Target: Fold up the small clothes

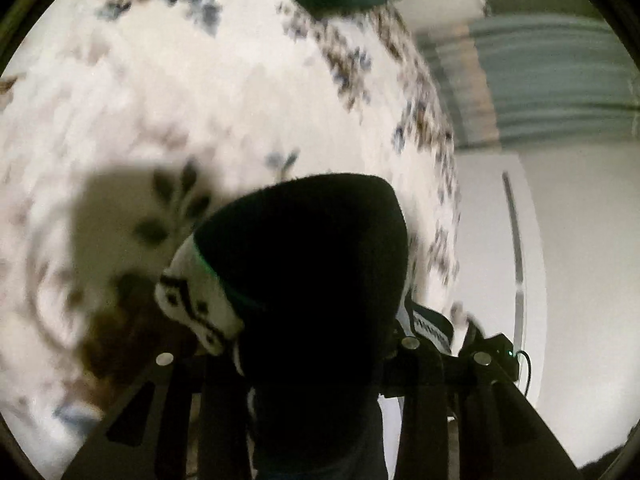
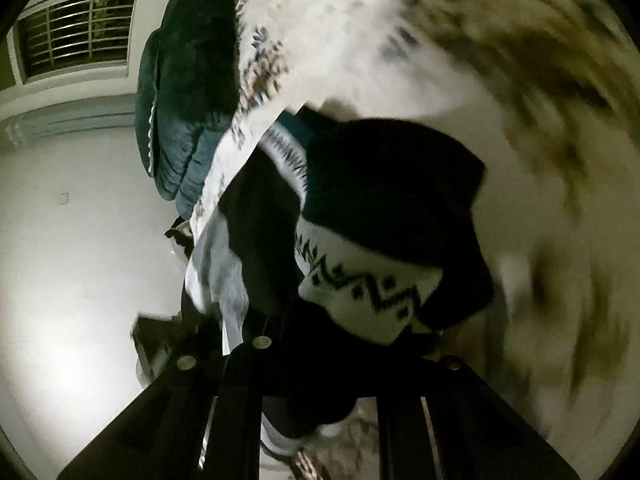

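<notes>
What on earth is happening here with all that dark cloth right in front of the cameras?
A person is folding a small garment with a hand-held gripper in each hand. The garment is black knit with a white patterned band, and it hangs bunched up close to both cameras, hiding the fingertips, so the grip itself cannot be seen. Below it lies a white floral bedspread, with a dark green cushion at its edge. Both views are blurred.

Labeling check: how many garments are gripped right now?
1. A black garment with a white patterned band, bunched at the left gripper; the same piece sits at the right gripper. Folds may hide more.
</notes>
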The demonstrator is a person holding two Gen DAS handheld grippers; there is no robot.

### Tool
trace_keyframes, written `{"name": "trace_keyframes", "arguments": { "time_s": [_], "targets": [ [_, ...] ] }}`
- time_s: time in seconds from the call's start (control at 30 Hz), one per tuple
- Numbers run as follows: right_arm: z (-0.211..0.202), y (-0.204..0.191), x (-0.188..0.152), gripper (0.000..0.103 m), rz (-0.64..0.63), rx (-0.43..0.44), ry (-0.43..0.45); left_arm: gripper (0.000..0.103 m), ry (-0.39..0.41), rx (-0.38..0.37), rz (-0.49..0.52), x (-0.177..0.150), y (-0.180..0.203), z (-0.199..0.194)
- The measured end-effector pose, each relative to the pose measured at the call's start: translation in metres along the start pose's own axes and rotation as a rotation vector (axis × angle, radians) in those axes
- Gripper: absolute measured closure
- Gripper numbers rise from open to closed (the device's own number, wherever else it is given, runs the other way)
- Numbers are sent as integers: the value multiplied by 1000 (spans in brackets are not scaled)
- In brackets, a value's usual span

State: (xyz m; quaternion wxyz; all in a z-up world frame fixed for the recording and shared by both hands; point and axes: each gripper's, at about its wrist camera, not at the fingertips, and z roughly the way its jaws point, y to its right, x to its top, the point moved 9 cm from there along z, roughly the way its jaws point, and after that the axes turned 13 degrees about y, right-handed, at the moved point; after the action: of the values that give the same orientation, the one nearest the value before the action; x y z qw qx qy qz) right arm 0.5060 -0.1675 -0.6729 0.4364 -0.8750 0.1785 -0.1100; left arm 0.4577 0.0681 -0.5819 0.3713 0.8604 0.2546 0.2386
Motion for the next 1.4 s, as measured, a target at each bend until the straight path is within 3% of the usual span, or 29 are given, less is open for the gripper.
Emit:
{"name": "trace_keyframes", "arguments": {
  "time_s": [0.2, 0.33, 0.4, 0.43, 0.57, 0.7, 0.77, 0.97, 1.07, 1.17, 1.3, 1.4],
  "targets": [
    [-26, 38, -122, 88, 146, -122, 9, 67, -175, 68, 24, -52, -36, -5],
    [-11, 60, -146, 84, 169, -172, -19, 51, -214, 131, 15, -64, -56, 2],
    [-9, 69, -148, 75, 175, -201, -41, 44, -203, 156, 17, -63, -56, 4],
    [-8, 70, -148, 64, 168, -213, -51, 39, -195, 178, 36, -63, -55, 4],
    [-30, 70, -154, 37, 97, -265, -76, 31, -132, 279, 160, -61, -41, 0],
    [-60, 63, -158, 29, 60, -309, -97, 25, -58, 338, 233, -65, -28, -21],
    [-74, 57, -166, 29, 56, -313, -117, 9, -41, 350, 249, -70, -24, -34],
    [-122, 37, -180, 28, 36, -315, -164, 3, 9, 402, 241, -81, -16, -79],
    [-130, 22, -169, 19, -26, -333, -164, 2, 43, 459, 285, -84, -18, -88],
    [-121, 14, -133, 19, -167, -395, -124, 2, 72, 506, 333, -81, -25, -78],
    [-79, 0, -66, 19, -355, -423, -55, 2, 130, 528, 354, -58, -36, -55],
    [-38, -6, -24, 19, -425, -410, -40, 2, 150, 526, 319, -36, -46, -38]
  ]
}}
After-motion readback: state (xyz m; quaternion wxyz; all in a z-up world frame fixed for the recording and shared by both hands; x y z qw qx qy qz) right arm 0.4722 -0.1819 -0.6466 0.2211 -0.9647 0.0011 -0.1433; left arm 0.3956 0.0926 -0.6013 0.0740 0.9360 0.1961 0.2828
